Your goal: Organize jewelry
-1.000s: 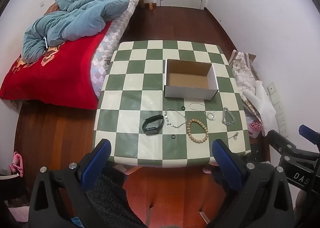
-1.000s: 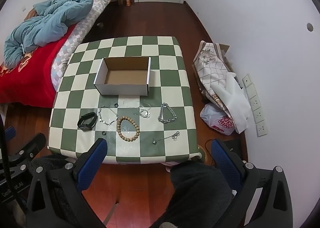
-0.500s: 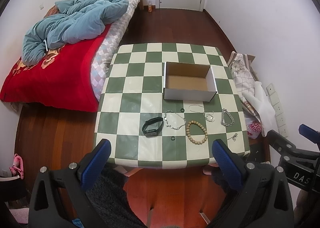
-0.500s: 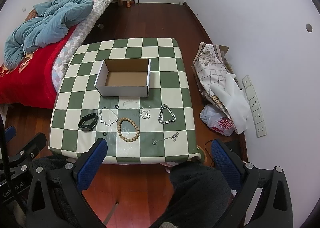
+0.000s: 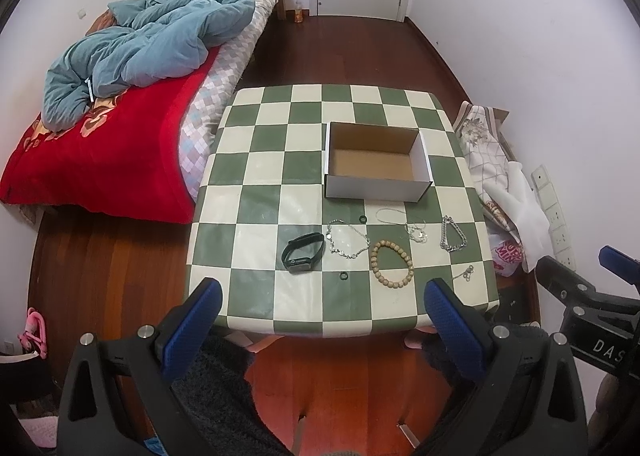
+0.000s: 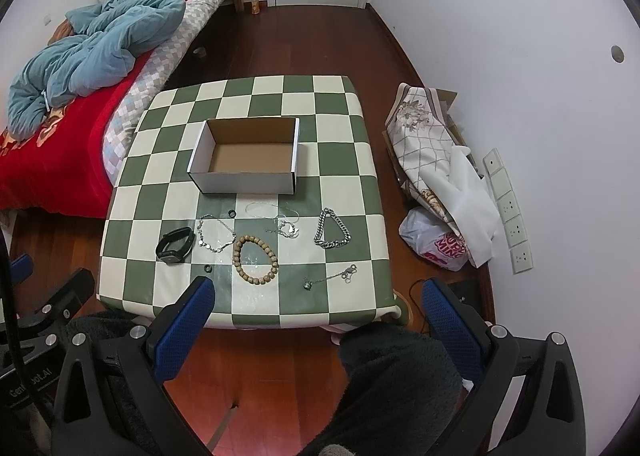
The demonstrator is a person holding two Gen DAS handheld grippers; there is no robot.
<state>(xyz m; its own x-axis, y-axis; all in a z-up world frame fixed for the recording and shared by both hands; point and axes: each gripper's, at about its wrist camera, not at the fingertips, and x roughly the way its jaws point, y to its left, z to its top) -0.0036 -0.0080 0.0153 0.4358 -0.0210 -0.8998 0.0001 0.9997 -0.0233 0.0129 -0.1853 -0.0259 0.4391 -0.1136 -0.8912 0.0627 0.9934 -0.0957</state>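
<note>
Both grippers hang back off the near edge of the checkered table [image 5: 256, 192], well above the floor. The left gripper [image 5: 320, 308] has its blue pads spread wide with nothing between them, and the right gripper [image 6: 318, 304] is the same – jaws wide apart, empty.

All the jewelry sits in a loose row on the table between the near edge and the open cardboard box [image 5: 376, 164], which has nothing in it that I can see. Left to right: a black fitness band [image 5: 303, 254], a thin silver disc chain [image 5: 347, 240], a wooden bead bracelet [image 5: 392, 264], a tangled fine silver necklace [image 5: 414, 226] and a chunky silver link bracelet [image 5: 453, 234]. Two small black rings too, one [image 5: 363, 219] just in front of the box and one [image 5: 343, 276] nearer the edge, beside the beads.

What differs between views: the right wrist camera gives a clean look at the little pendant chain [image 6: 330, 278] near the front right corner, whereas in the left view it's half tucked behind the pad. The right view also shows the plastic bag with red print [image 6: 438, 242] on the floor by the wall in full, plus a dark fuzzy sleeve [image 6: 396, 384] down low. The left view shows more of the bed [image 5: 100, 160] with its red blanket – and the right gripper's black frame poking in at the far right.
</note>
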